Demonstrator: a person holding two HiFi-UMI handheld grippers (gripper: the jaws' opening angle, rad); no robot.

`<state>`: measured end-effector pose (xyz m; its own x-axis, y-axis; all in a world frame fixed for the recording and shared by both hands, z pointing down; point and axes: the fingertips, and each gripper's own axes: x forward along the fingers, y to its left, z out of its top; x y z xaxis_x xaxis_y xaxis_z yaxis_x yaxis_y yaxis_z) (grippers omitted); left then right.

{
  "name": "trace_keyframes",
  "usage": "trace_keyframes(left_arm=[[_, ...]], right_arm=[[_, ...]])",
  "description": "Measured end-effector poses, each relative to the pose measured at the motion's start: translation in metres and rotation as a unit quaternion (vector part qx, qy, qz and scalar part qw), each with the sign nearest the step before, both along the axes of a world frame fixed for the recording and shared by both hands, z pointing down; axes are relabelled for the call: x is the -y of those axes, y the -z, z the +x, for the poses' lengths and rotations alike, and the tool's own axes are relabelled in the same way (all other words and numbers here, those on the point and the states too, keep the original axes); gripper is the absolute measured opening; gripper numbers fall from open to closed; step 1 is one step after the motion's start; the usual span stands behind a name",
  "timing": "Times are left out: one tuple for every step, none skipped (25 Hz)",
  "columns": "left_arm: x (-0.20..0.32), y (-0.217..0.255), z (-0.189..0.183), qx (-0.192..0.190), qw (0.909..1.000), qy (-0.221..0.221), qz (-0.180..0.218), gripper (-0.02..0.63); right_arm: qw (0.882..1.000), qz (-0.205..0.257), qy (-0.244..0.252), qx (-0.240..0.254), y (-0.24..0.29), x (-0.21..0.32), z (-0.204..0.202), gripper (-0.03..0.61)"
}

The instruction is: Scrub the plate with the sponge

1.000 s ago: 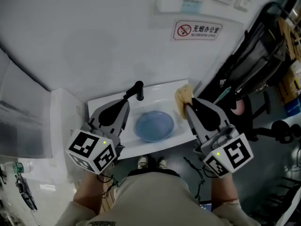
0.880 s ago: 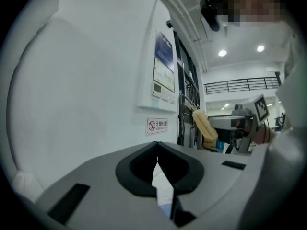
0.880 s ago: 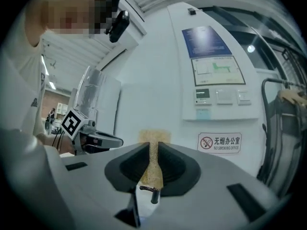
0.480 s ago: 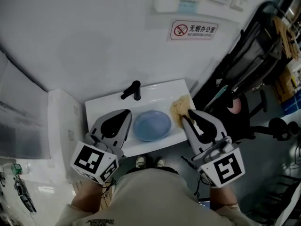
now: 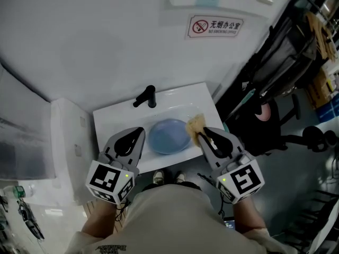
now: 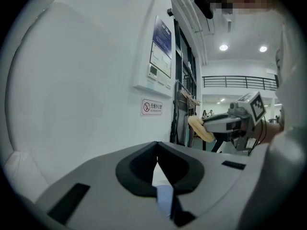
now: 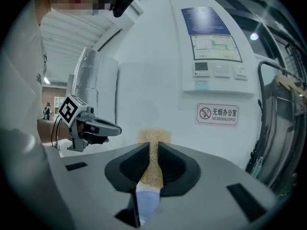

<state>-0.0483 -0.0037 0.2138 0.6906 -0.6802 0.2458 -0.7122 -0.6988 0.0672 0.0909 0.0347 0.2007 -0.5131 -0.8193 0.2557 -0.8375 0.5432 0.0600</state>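
Two risks stand out to us. The right tongs [image 5: 204,133] pinch the sponge [image 5: 194,126] by one thin edge only, so we judge that hard rubbing could drag it out of the grip or fold it over. The plate [image 5: 168,136] lies loose in the sink [image 5: 175,100], at the centre of the head view, with nothing steadying it. The left tongs [image 5: 139,132] are pressed together on nothing and sit by the plate's left edge in the frame; we cannot tell whether they touch it. A sideways push from the sponge could therefore slide the plate over the smooth basin or knock it against the tap [image 5: 146,96] above it in the picture. The sponge hangs at the plate's right rim, and whether it touches is unclear.

The sponge is tan, coarse and porous, squeezed flat between the pads and flaring wider beyond them in the right gripper view. The plate is round, shallow and pale blue, with a smooth, dull sheen. The sink is a white, glossy rectangle with rounded corners; the tap is matt black and bent.
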Motion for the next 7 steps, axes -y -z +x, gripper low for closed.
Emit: trace_keyframes(left_arm=[[0.0003, -0.0001, 0.0007, -0.001, 1.0, -0.001, 0.0, 0.006], [0.0007, 0.0008, 0.0013, -0.001, 1.0, -0.003, 0.002, 0.006], [0.0013, 0.0022, 0.0019, -0.001, 1.0, -0.003, 0.004, 0.006], [0.002, 0.0037, 0.0024, -0.001, 1.0, -0.004, 0.006, 0.006], [0.0027, 0.005, 0.003, -0.001, 1.0, -0.004, 0.008, 0.006], [0.0033, 0.0061, 0.0036, -0.001, 0.9999, -0.004, 0.01, 0.006], [0.0039, 0.0072, 0.0042, -0.001, 0.9999, -0.004, 0.012, 0.006]], right_arm=[[1.0, 0.0, -0.001, 0.001, -0.0003, 0.0005, 0.0, 0.061], [1.0, 0.001, -0.001, 0.001, -0.0002, 0.0008, -0.0006, 0.061], [1.0, 0.002, 0.0, 0.002, 0.0001, 0.0012, -0.0016, 0.061], [1.0, 0.003, 0.001, 0.003, 0.0004, 0.0015, -0.0025, 0.061], [1.0, 0.004, 0.002, 0.004, 0.0006, 0.0019, -0.0031, 0.061], [1.0, 0.004, 0.003, 0.006, 0.0007, 0.0022, -0.0035, 0.061], [1.0, 0.004, 0.004, 0.007, 0.0007, 0.0024, -0.0038, 0.061]])
